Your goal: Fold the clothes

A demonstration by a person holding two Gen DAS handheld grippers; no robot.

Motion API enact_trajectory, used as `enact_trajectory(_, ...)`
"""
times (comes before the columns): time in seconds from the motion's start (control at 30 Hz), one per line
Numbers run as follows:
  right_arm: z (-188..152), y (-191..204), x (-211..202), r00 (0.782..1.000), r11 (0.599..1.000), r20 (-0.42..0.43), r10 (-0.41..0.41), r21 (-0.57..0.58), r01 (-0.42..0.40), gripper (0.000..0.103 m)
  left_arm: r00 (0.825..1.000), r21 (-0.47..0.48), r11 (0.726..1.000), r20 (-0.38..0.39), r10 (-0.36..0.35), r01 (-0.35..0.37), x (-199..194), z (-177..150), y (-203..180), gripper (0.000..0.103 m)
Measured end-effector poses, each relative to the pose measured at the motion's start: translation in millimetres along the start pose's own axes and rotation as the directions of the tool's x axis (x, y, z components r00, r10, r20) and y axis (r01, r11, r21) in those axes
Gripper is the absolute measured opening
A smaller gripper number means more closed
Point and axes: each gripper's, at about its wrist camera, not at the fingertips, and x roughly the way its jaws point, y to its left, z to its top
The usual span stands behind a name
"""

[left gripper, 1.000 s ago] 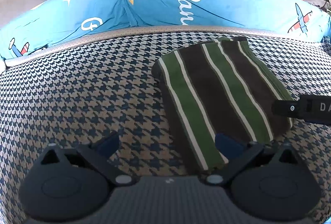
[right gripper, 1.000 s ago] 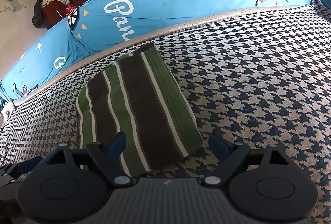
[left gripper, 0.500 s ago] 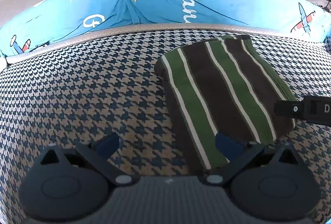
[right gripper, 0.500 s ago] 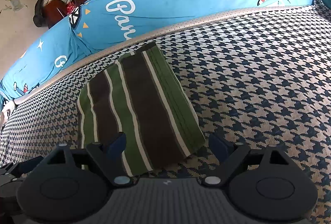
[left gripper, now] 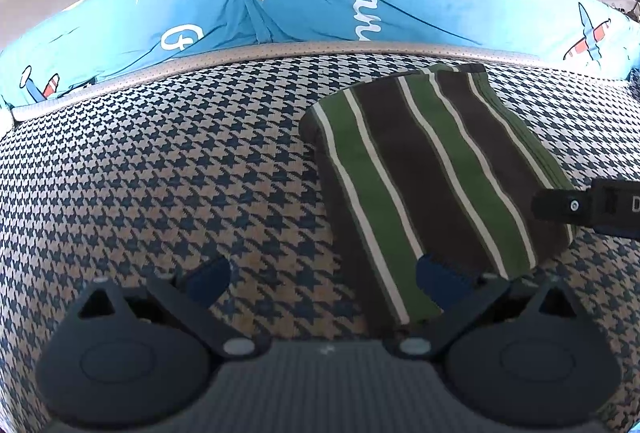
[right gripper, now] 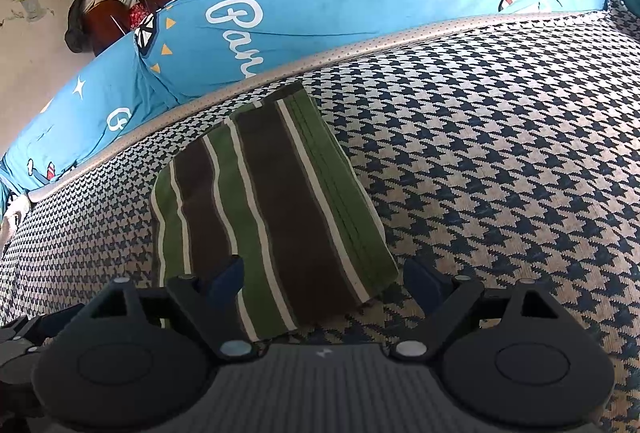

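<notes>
Houndstooth cover (left gripper: 168, 169) | blue cushion (left gripper: 320, 5) behind | chairs (right gripper: 132, 5) beyond

White script reading "Par", cut off lower down, stands on the blue cover (left gripper: 420, 5) at twelve o'clock. A lone looped white letter, perhaps "G", sits at ten o'clock. A black device (left gripper: 600, 207) at three o'clock shows "D".

A folded striped garment (right gripper: 264, 209), green and brown with thin white lines, lies flat on the houndstooth-patterned surface (right gripper: 500, 161). The right tool (right gripper: 320, 275) hovers over its near edge, jaws wide apart, gripping nothing. Behind runs a blue printed cushion (right gripper: 360, 1). Part of another tool, probably, shows at the lower left (right gripper: 20, 337).
</notes>
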Motion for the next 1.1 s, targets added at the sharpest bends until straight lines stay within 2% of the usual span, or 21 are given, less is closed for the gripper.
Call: enact_trajectory(1.1,0,12,7,1.0,0.998,-0.002,0.017,-0.068,-0.018,0.087,0.997,-0.044,0.997,-0.021,0.069,-0.07,-8,-7,10,0.103)
